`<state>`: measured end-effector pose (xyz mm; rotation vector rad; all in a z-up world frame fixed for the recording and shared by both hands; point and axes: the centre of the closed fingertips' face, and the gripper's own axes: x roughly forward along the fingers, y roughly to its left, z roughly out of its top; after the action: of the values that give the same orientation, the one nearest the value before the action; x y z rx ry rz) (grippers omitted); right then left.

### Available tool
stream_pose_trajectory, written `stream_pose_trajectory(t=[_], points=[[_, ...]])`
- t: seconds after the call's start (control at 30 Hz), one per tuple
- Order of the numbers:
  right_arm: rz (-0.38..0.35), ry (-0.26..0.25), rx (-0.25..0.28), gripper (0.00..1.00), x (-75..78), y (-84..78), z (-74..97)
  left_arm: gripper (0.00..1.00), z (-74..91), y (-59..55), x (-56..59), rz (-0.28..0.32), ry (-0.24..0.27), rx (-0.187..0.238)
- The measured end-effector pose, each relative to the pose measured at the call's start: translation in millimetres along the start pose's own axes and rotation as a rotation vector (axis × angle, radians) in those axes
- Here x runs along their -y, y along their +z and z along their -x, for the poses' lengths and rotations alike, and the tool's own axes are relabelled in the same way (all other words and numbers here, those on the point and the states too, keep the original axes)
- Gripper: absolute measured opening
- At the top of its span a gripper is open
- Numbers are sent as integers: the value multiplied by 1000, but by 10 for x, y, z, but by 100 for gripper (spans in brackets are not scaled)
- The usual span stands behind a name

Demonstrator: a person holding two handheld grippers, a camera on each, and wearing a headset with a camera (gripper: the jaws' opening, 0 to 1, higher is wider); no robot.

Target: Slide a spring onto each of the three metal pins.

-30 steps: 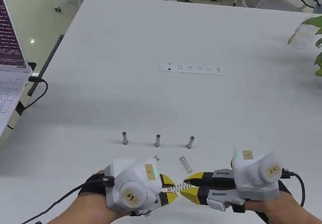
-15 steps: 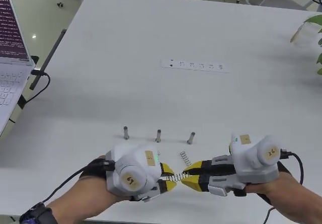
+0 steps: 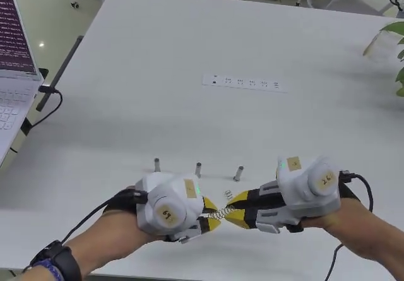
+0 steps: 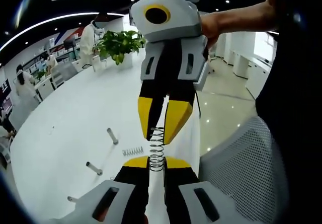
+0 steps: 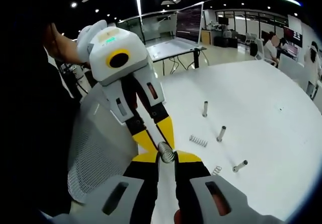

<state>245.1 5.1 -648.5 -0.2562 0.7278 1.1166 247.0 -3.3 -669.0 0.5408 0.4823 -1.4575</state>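
A small spring (image 3: 220, 215) is stretched between both grippers just above the table's near edge. My left gripper (image 3: 211, 213) is shut on one end and my right gripper (image 3: 232, 215) is shut on the other, their yellow tips facing each other. In the left gripper view the spring (image 4: 157, 148) rises from my jaws to the right gripper (image 4: 158, 133). Three metal pins (image 3: 156, 165) (image 3: 198, 169) (image 3: 238, 173) stand upright in a row just beyond the grippers. One loose spring (image 3: 228, 196) lies on the table in front of the pins, and another loose spring (image 5: 216, 170) lies by a pin.
A white power strip (image 3: 245, 83) lies mid-table beyond the pins. An open laptop (image 3: 12, 47) sits at the left edge with a cable (image 3: 47, 113) beside it. Plant leaves (image 3: 394, 47) reach in at the right edge. The white table (image 3: 189, 41) stretches far back.
The two grippers have drawn closer to each other and nearer the pins, and the spring between them looks shorter. The right gripper shifted left. The pins have not moved.
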Motion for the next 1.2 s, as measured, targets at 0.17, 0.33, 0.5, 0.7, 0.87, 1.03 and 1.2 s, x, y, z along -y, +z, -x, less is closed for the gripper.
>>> stream_pose_trajectory(t=[0.17,0.33,0.5,0.7,0.87,1.03,1.2], points=[[32,9,-6,8,24,117,41,2,-5,60,-65,9,14,29],[94,20,-61,8,55,174,78,2,5,127,-114,21,18,58],[174,39,-120,9,51,197,109,2,25,177,-120,23,15,80],[246,64,-173,9,46,173,115,2,42,218,-105,22,12,95],[280,95,-207,9,15,151,83,2,41,246,-77,15,9,100],[311,114,-231,9,-9,146,61,2,35,256,-64,8,2,99],[342,127,-254,9,-6,130,51,2,43,269,-60,1,-3,98]])
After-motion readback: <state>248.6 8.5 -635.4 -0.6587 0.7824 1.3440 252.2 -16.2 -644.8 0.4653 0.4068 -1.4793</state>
